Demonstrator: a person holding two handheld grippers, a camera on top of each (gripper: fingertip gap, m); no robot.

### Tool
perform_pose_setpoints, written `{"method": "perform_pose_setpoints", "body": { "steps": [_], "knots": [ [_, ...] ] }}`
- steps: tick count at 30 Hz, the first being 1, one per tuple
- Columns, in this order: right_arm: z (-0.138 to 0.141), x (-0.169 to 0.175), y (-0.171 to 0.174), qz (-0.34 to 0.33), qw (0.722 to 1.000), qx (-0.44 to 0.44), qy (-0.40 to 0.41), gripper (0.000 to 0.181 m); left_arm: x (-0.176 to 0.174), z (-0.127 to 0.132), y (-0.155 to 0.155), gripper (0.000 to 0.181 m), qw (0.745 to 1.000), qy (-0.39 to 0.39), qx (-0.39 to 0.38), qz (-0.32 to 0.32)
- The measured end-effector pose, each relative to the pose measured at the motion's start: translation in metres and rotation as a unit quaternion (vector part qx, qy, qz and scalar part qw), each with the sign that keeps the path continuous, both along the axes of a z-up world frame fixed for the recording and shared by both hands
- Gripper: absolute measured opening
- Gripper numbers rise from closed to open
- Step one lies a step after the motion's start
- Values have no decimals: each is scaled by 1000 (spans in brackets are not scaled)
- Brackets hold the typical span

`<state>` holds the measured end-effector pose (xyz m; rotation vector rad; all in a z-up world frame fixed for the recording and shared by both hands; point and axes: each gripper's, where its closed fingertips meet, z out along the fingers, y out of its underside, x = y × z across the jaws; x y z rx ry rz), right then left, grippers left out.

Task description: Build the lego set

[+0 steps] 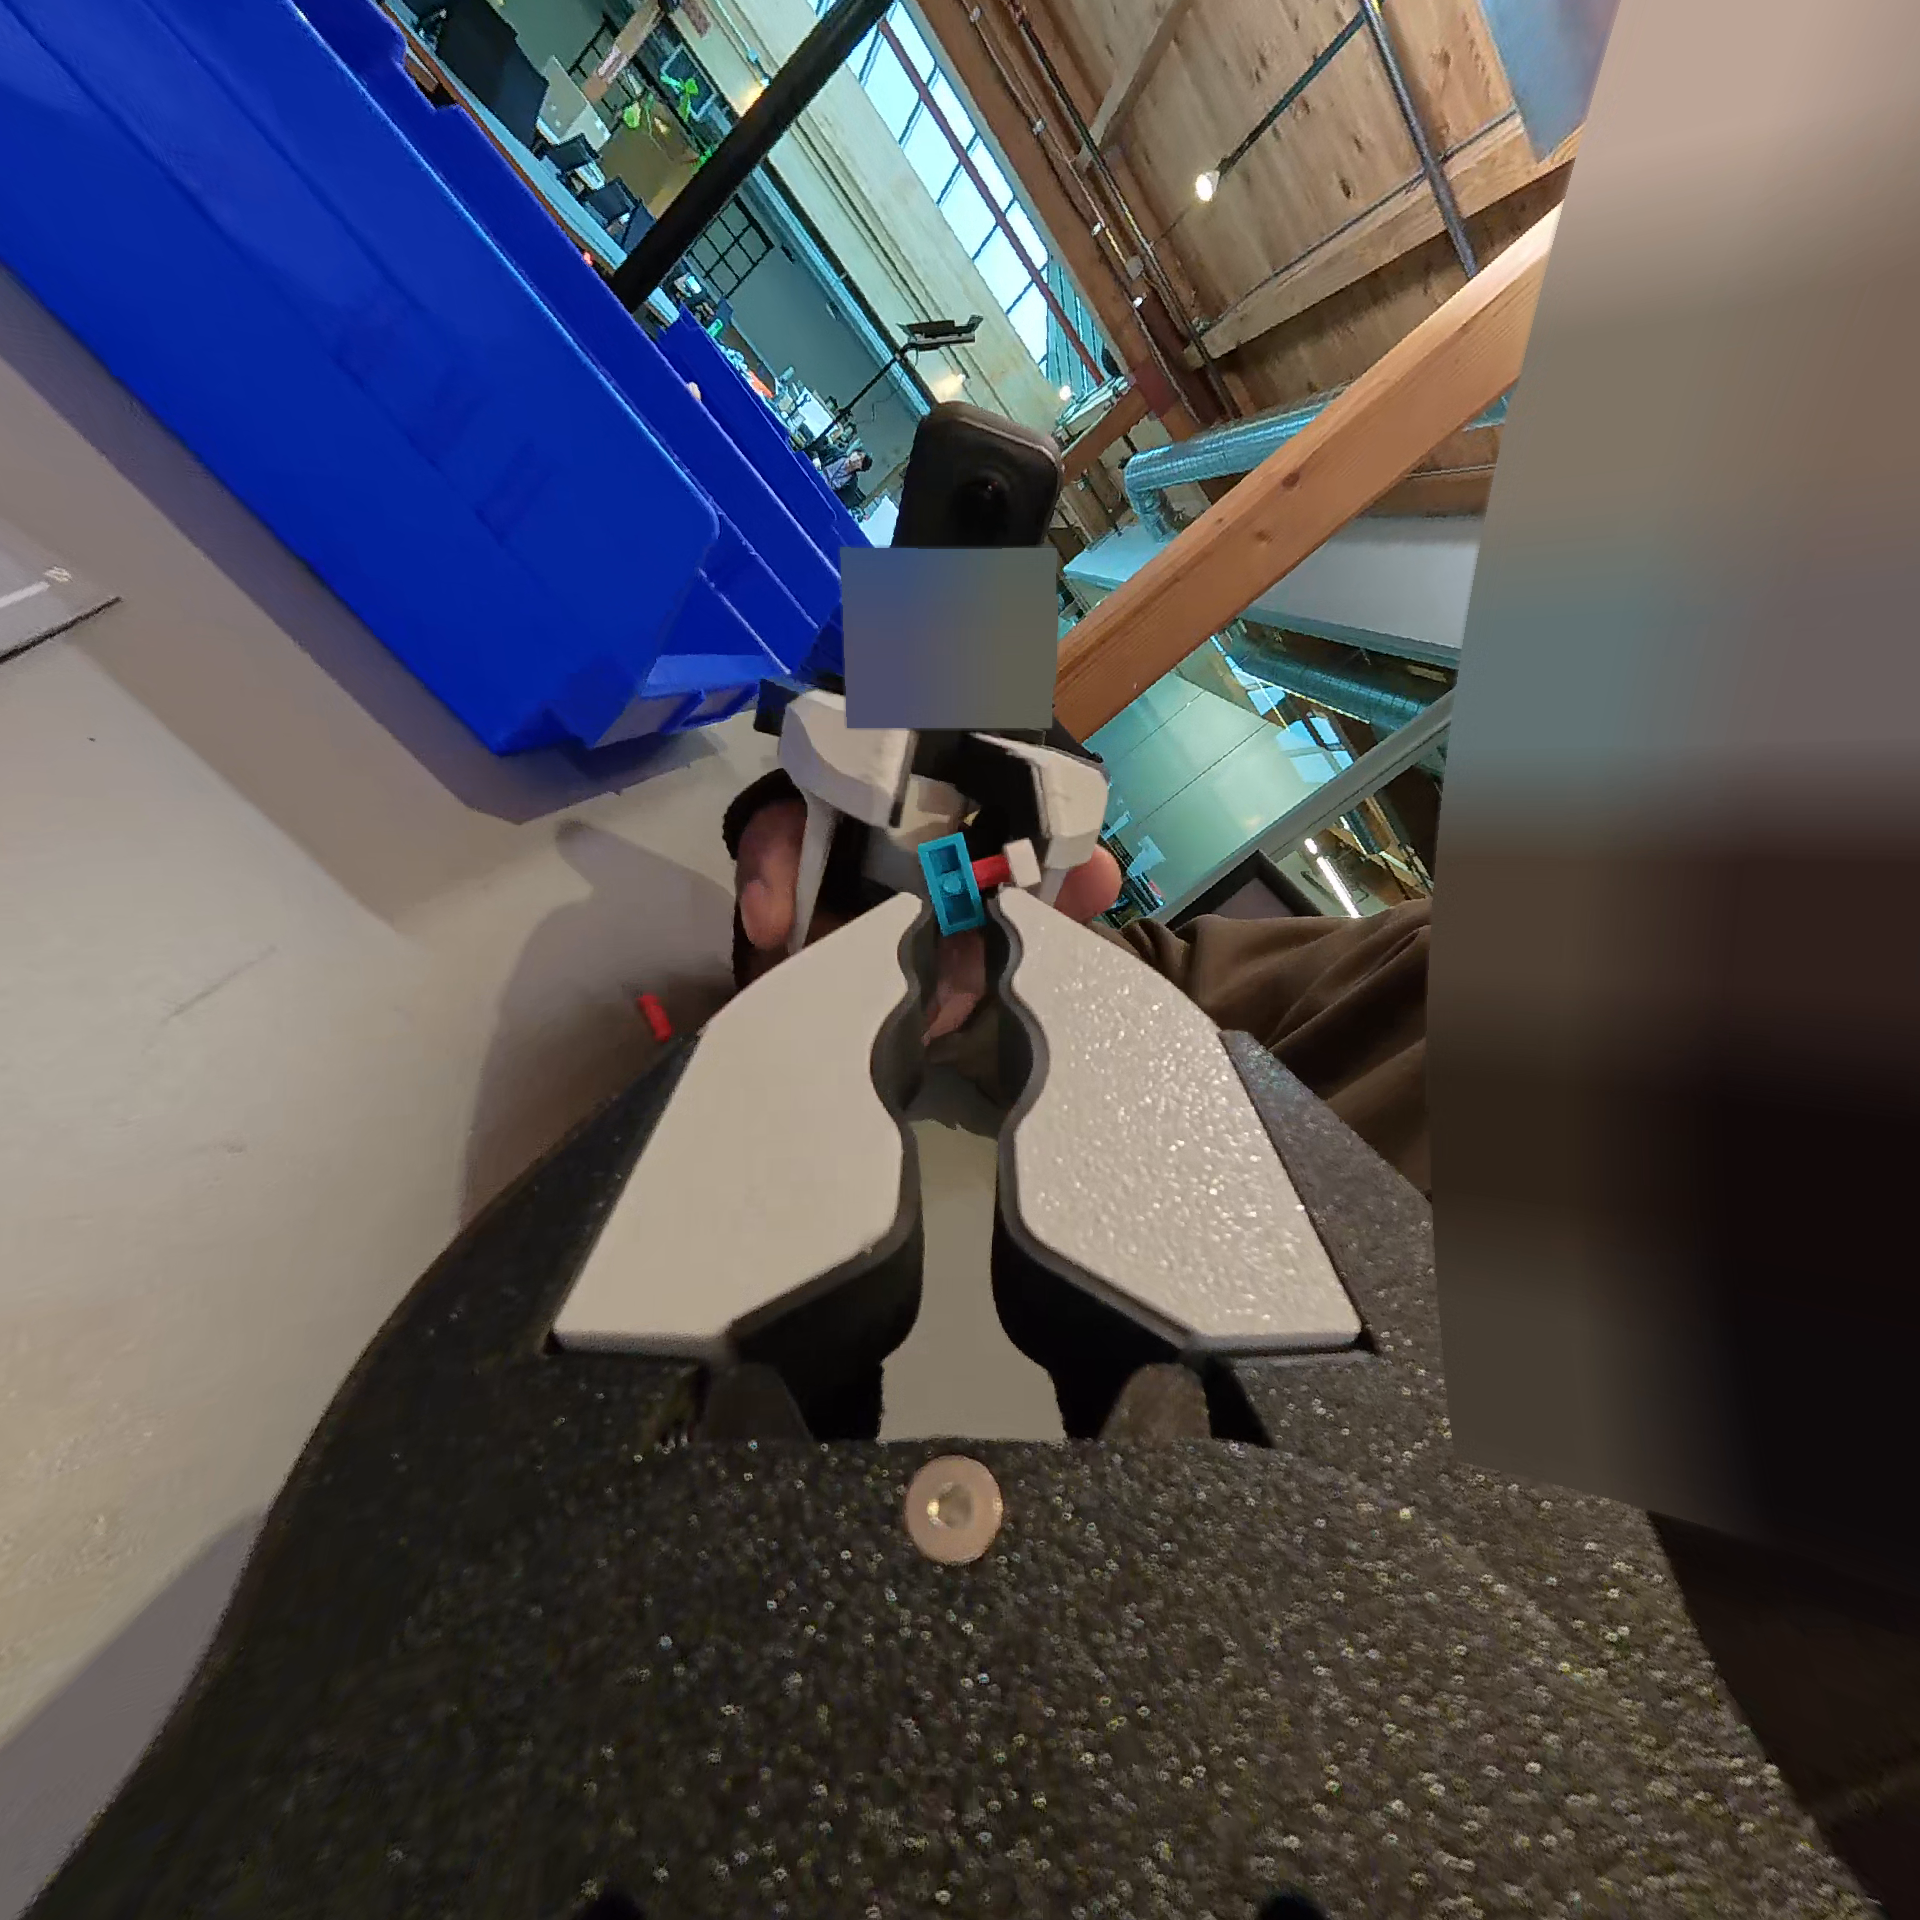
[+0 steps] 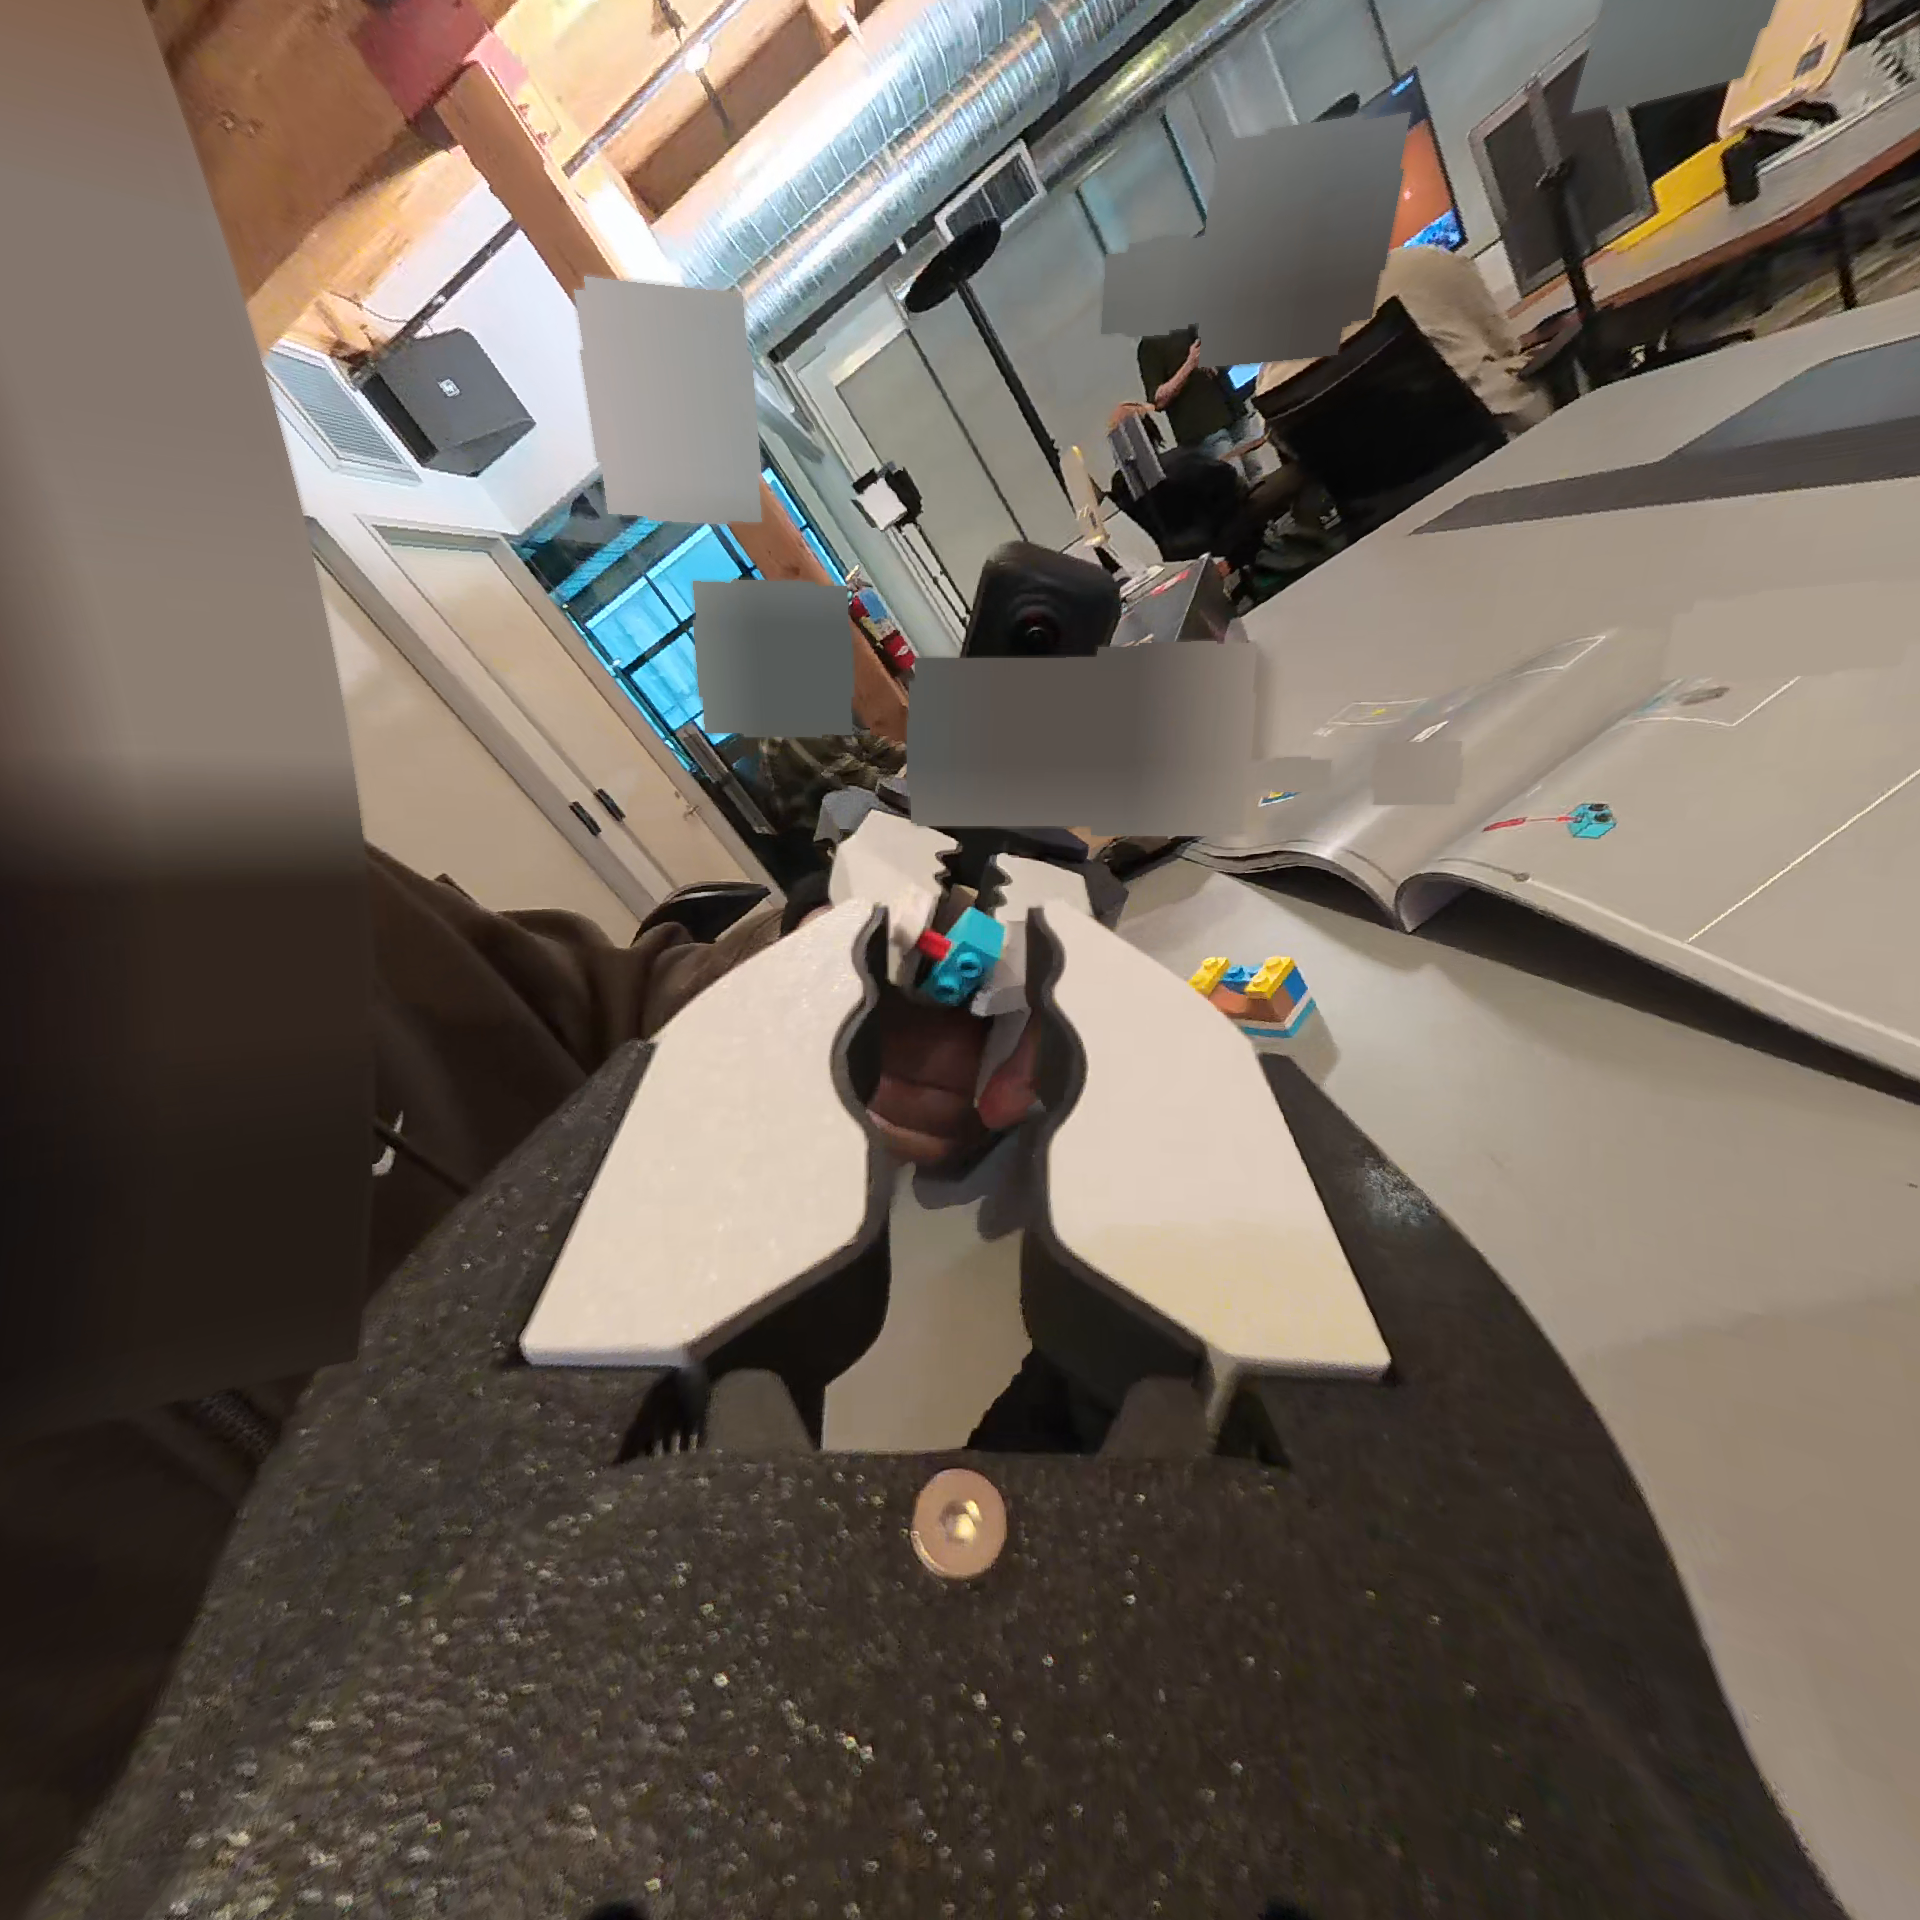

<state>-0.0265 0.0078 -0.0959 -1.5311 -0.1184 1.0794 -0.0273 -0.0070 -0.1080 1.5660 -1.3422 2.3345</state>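
My left gripper (image 1: 961,920) is shut on a small teal brick (image 1: 951,883) at its fingertips, held in the air above the grey table (image 1: 208,987). A red pin (image 1: 992,871) with a small white piece at its end sticks out of the brick's side. My right gripper (image 2: 961,925) faces the left one with its jaws parted around the teal brick (image 2: 966,961) and red pin (image 2: 932,942). Its fingers (image 1: 1070,821) show in the left wrist view, spread wider than the brick. A hand shows behind each gripper.
A loose red piece (image 1: 651,1016) lies on the table. Large blue bins (image 1: 416,416) stand at the back left. A small yellow, blue and brown build (image 2: 1252,992) sits on the table beside an open instruction booklet (image 2: 1558,852). People sit far behind. My two grippers' fingertips are within a few centimetres of each other.
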Motion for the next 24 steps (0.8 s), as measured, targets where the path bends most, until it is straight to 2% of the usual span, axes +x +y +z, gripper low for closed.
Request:
{"method": "perform_pose_setpoints", "body": {
  "steps": [24],
  "knots": [
    [2,-3,-2,21,999,1,28,13,0,-1,-2,8,1000,1,7,-2]
  ]
}}
